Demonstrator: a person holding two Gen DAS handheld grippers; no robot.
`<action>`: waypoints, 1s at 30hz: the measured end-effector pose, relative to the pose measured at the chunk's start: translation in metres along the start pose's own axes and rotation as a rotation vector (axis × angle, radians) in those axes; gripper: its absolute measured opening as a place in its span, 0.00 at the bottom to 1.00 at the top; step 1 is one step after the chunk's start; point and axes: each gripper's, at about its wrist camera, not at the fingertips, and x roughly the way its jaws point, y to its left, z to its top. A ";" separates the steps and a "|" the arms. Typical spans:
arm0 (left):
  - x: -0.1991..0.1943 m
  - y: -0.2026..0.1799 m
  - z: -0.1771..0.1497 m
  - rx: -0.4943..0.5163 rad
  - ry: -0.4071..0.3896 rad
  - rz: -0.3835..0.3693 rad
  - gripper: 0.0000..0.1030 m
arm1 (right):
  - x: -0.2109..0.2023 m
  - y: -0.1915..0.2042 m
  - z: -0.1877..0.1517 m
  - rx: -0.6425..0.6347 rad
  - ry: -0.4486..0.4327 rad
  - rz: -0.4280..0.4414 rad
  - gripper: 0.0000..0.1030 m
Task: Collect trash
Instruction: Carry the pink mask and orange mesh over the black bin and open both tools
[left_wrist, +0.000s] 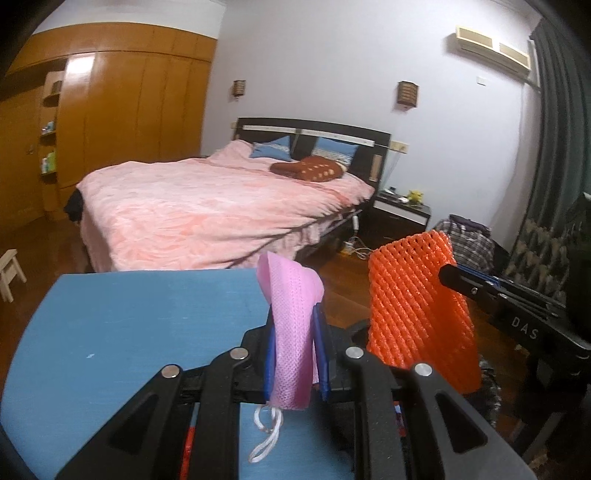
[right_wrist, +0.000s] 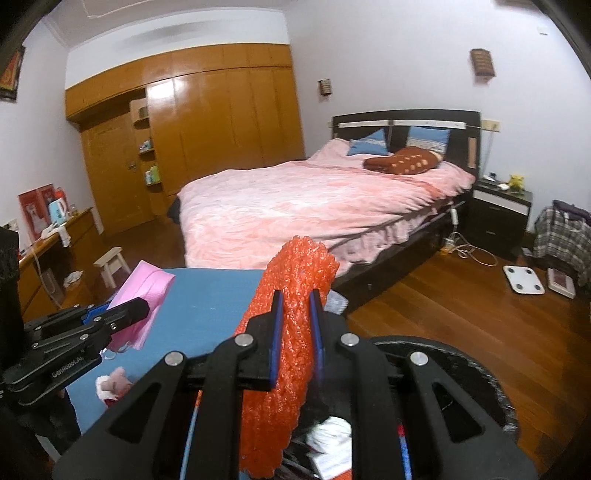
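**Left wrist view: both grippers carry trash**

Above the blue table (left_wrist: 129, 325), the right gripper (right_wrist: 295, 325) pinches an orange foam net (right_wrist: 284, 369) over the dark bin (right_wrist: 461, 362). The left gripper (left_wrist: 295, 343) clamps a pink face mask (left_wrist: 291, 332).

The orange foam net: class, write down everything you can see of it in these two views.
The orange foam net is a soft sleeve of open diamond mesh, bright orange and slightly glossy. The right gripper is shut on it, blue pads pinching its middle, so it stands roughly upright, its top bulging above the fingertips and its lower end hanging down over a dark bin holding white scraps. From the left wrist it shows broad and flat, beside the pink mask.
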 end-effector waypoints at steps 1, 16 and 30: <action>0.001 -0.005 -0.001 0.004 0.001 -0.009 0.17 | -0.004 -0.008 -0.002 0.005 0.000 -0.014 0.13; 0.046 -0.096 -0.015 0.073 0.048 -0.154 0.17 | -0.035 -0.084 -0.033 0.070 0.019 -0.166 0.13; 0.086 -0.138 -0.037 0.110 0.134 -0.243 0.23 | -0.037 -0.123 -0.069 0.126 0.085 -0.254 0.18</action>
